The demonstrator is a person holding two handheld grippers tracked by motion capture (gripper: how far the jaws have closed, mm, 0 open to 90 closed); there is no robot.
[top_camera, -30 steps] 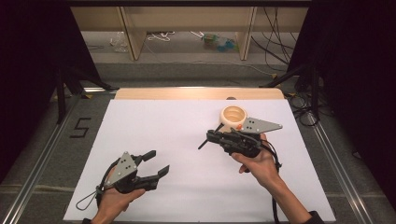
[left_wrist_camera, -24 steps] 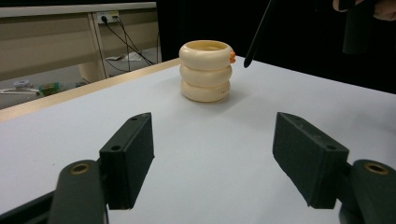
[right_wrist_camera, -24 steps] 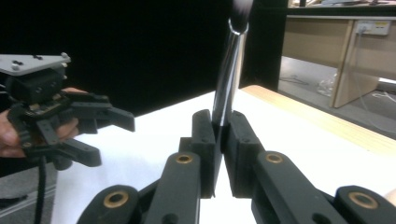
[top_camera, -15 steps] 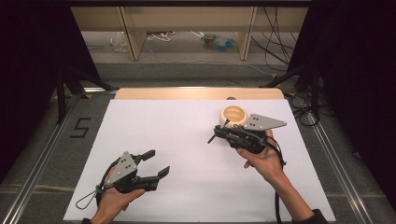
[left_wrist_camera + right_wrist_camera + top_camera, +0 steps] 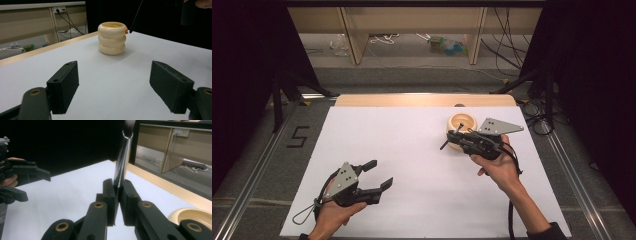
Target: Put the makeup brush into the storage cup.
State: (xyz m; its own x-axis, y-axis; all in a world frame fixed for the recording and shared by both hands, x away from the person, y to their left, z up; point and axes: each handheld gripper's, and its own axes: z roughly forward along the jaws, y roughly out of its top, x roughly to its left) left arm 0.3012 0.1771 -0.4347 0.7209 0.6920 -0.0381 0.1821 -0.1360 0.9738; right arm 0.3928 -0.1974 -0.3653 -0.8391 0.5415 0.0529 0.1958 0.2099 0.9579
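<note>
Gripping a thin dark stick tight between their closed jaws, the right tongs have drifted back toward the cream ribbed holder near the table's far edge over the last second; the stick's tip now sits right at the holder's rim, touching or just beside it. That suggests the stick is about to be dropped into, or was just lifted out of, the holder. The left tongs stay wide open and empty, resting near the front-left.
</note>
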